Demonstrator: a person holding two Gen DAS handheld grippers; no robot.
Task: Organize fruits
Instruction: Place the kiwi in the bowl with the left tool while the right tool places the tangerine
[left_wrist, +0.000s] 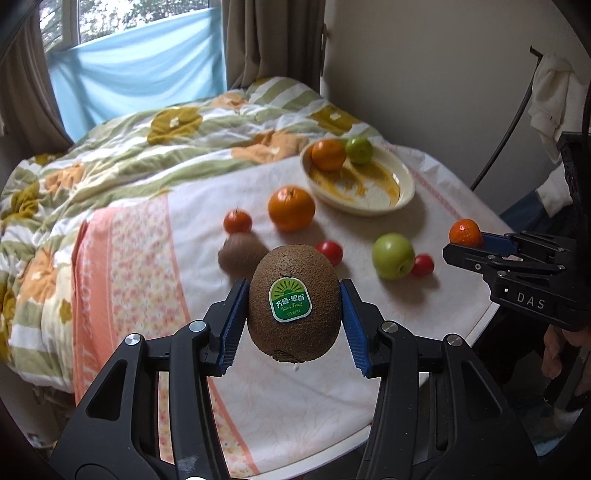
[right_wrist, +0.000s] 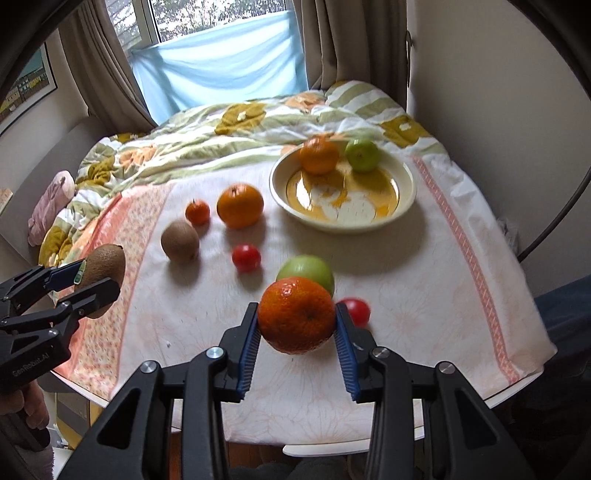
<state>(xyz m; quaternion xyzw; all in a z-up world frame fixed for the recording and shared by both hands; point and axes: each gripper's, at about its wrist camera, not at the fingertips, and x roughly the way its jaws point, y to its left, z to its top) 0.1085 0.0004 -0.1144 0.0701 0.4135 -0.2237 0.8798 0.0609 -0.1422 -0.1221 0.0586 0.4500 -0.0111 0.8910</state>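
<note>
fuzzy skins, shiny peel, soft cloth

the held kiwi (left_wrist: 294, 306) is matt, rough brown fuzz with a glossy paper sticker (left_wrist: 290, 300); the held mandarin (right_wrist: 296, 314) has shiny, pitted peel. gripper pads (left_wrist: 354, 325) look like ridged blue plastic on matt black arms with bright metal bolts. the plate (right_wrist: 406, 192) is glazed, the tablecloth (right_wrist: 424, 295) matt printed cloth.

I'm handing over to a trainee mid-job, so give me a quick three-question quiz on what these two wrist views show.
1. True or false: the left tongs hold a kiwi.
2. What do the right tongs grip? A) green apple B) mandarin C) tomato
3. How many fruits lie in the bowl?

Key
1. True; its sticker faces the camera.
2. B, the mandarin.
3. Two: an orange and a small green apple.
</note>
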